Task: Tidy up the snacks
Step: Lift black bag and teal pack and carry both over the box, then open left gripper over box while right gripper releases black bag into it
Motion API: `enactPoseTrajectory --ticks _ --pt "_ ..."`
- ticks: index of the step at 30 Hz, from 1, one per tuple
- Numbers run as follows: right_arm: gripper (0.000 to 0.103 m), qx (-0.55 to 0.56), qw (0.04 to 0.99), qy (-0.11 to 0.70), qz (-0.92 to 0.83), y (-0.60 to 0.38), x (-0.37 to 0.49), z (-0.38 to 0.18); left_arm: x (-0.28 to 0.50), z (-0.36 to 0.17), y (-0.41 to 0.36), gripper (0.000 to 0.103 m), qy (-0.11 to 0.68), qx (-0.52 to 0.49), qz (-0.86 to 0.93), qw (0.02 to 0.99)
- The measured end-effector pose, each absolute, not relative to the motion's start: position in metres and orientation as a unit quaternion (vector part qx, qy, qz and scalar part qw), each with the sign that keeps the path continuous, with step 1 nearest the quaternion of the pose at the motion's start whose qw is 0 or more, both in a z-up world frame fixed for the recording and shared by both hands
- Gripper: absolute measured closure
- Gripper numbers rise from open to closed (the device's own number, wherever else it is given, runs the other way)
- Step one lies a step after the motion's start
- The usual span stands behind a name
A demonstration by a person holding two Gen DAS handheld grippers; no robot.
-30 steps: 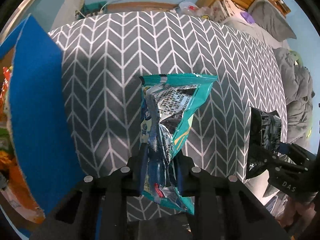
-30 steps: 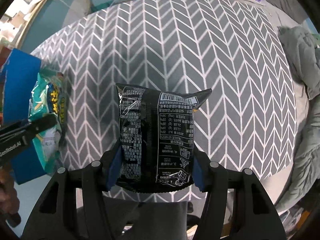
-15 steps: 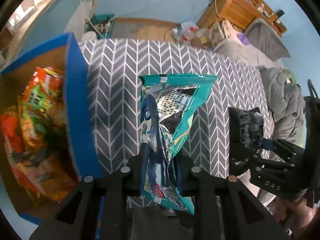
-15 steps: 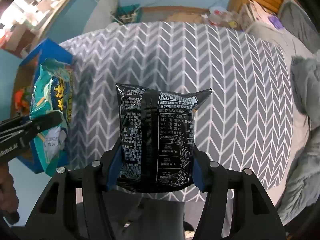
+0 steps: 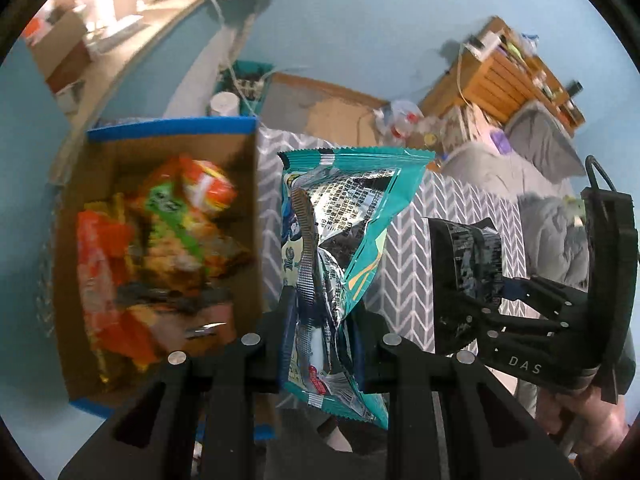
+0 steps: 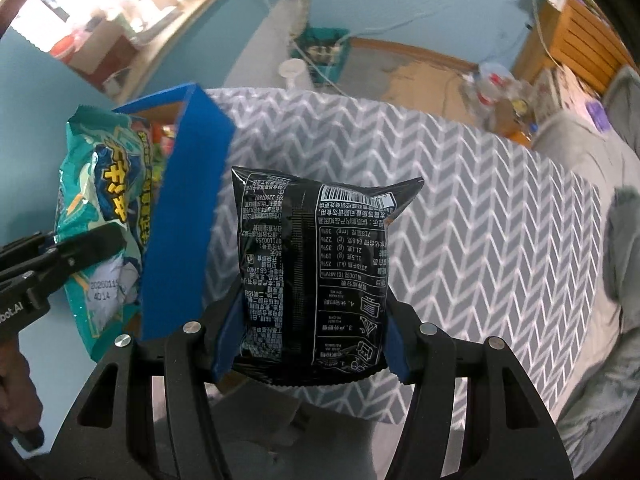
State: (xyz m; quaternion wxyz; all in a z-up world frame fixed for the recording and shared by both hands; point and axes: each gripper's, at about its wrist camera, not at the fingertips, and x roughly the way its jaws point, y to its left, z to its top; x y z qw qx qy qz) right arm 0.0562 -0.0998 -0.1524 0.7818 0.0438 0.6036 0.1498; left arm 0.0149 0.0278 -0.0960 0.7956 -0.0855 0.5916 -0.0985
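Observation:
My left gripper (image 5: pixel 322 332) is shut on a teal snack bag (image 5: pixel 340 240) and holds it upright in the air, just right of the blue cardboard box (image 5: pixel 172 126). The box holds several orange and green snack packs (image 5: pixel 160 240). My right gripper (image 6: pixel 308 320) is shut on a black snack bag (image 6: pixel 312 272), held above the grey chevron table (image 6: pixel 480 208). The right gripper with the black bag shows in the left wrist view (image 5: pixel 472 264). The teal bag (image 6: pixel 108 208) and blue box wall (image 6: pixel 188 208) show at the left of the right wrist view.
The chevron cloth covers a round table (image 5: pixel 440 232). Behind it are a wooden shelf (image 5: pixel 516 76), grey bedding (image 5: pixel 552 216), a teal crate with cables (image 6: pixel 324 52) and cardboard on the floor (image 5: pixel 332 112).
Both grippers have risen and tilted up with their bags. The left one moved so the blue box's open inside now shows at its left. Grips are unchanged.

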Motion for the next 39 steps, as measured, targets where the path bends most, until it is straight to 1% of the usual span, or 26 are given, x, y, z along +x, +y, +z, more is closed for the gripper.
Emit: enactPoseTrajectory --ticks 9,17,30,34,36,38,39 --pt "0.043 0.010 0.782 0.587 0.209 -0.036 0.076 -0.132 0.010 -0.092 0.089 0.079 0.576 -0.117 -0.038 0.808" --pt "0.043 -0.010 0.776 0.582 0.243 0.016 0.092 -0.124 0.007 -0.104 0.137 0.079 0.573 -0.142 0.012 0.807" --pt "0.043 -0.050 0.754 0.591 0.284 0.082 0.115 -0.132 0.010 -0.130 0.170 0.079 0.582 -0.169 0.057 0.793" --pt "0.043 -0.054 0.745 0.596 0.294 0.094 0.123 -0.136 0.010 -0.135 0.178 0.076 0.587 -0.178 0.079 0.785" --pt "0.042 -0.055 0.745 0.597 0.292 0.097 0.126 -0.138 0.008 -0.131 0.181 0.071 0.581 -0.180 0.085 0.789" --pt "0.041 -0.055 0.745 0.597 0.292 0.099 0.128 -0.138 0.006 -0.126 0.182 0.057 0.576 -0.173 0.094 0.793" --pt "0.040 -0.055 0.745 0.597 0.291 0.100 0.128 -0.138 0.006 -0.124 0.183 0.056 0.573 -0.171 0.098 0.795"
